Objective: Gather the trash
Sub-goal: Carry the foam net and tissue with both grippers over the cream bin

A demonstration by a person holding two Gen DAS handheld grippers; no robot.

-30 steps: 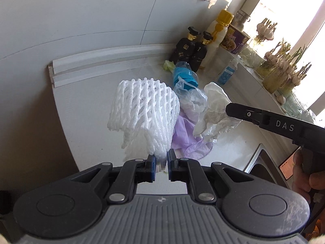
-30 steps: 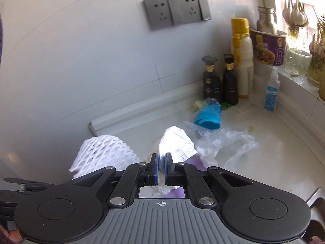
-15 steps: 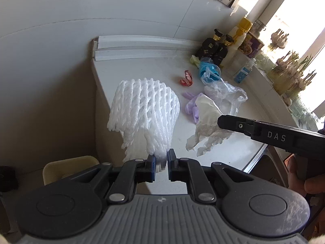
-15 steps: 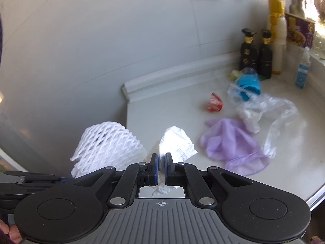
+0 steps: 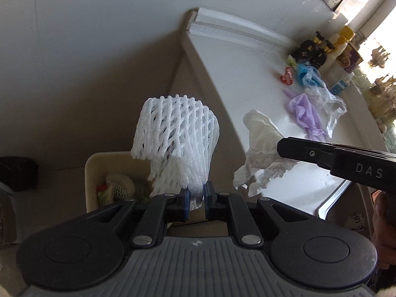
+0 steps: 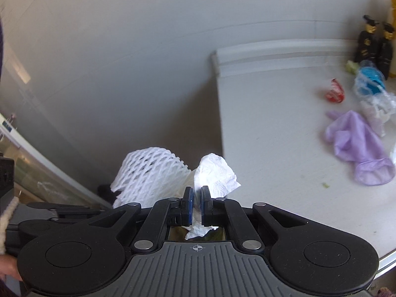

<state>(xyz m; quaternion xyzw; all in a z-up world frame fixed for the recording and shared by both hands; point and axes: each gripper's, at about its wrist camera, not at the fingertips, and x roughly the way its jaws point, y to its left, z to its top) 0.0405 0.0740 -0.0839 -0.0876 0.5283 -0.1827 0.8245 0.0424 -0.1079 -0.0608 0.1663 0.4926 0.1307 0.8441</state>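
At the far left of the left wrist view, a cream waste bin stands on the floor below the end of the countertop; it already contains scraps, among them a piece of pale netting and some green and red matter. Directly right of the bin opening, the left gripper has its jaws nearly closed on the lower end of a white foam fruit net, which stands upright from the blue pads and flares wide at the top. The net is clear of the countertop, beside and above the bin. Right of the net, a crumpled white paper towel hangs in the air at the front edge of the countertop, held by the right gripper, whose black body enters the left wrist view from the right edge. In the right wrist view, its jaws are nearly closed on the towel, with one part of the towel rising above the pads and a smaller part hanging below them. Further right, lying on the countertop and well apart from both grippers, are a lilac glove, a clear plastic bag, a red wrapper and a blue item partly covered by clear plastic. Two dark bottles stand against the wall at the far right.
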